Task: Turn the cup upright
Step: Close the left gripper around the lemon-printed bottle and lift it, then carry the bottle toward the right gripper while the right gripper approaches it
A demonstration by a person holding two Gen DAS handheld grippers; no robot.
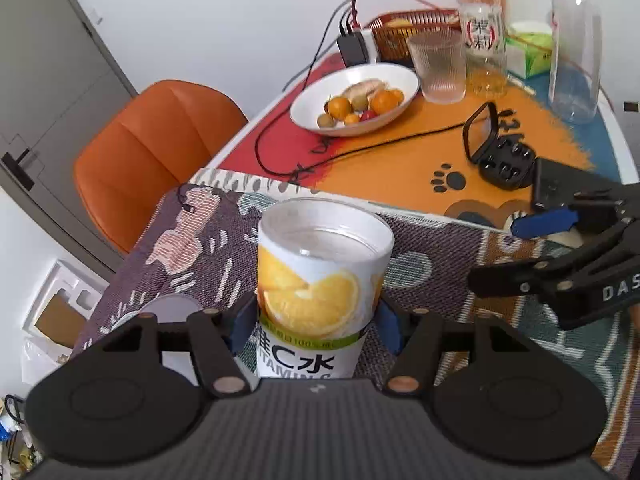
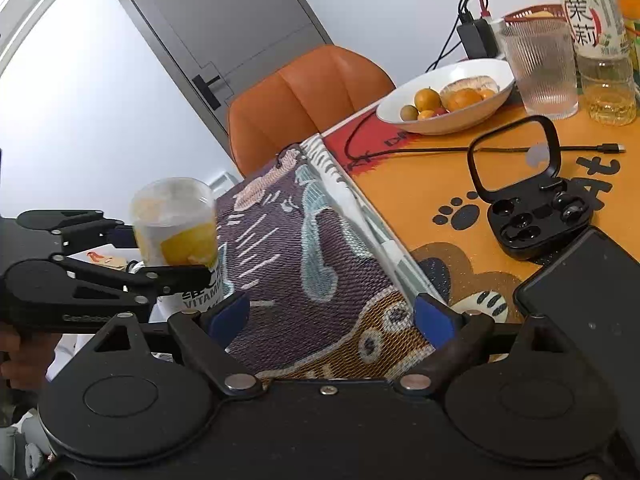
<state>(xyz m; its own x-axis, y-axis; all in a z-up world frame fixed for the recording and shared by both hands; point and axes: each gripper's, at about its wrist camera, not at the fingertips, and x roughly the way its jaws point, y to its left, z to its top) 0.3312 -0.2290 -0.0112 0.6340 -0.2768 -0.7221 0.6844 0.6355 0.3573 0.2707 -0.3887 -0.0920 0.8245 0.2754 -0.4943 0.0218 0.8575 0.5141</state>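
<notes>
A clear plastic cup (image 1: 320, 280) with an orange-slice label stands upright, mouth up, between the blue pads of my left gripper (image 1: 310, 330), which is shut on its lower body above the patterned mat (image 1: 440, 264). In the right wrist view the cup (image 2: 176, 224) shows at the left, held by the left gripper (image 2: 168, 254) off the mat's left edge. My right gripper (image 2: 332, 316) is open and empty over the mat (image 2: 304, 264); it also shows at the right of the left wrist view (image 1: 508, 256).
On the orange tablecloth stand a white fruit bowl (image 1: 356, 98), a ribbed glass (image 1: 438, 68), bottles (image 1: 480, 28), a red basket (image 1: 404, 32), an open black earbud case (image 1: 500, 152), a black phone (image 2: 588, 280) and cables. An orange chair (image 1: 148, 152) stands to the left.
</notes>
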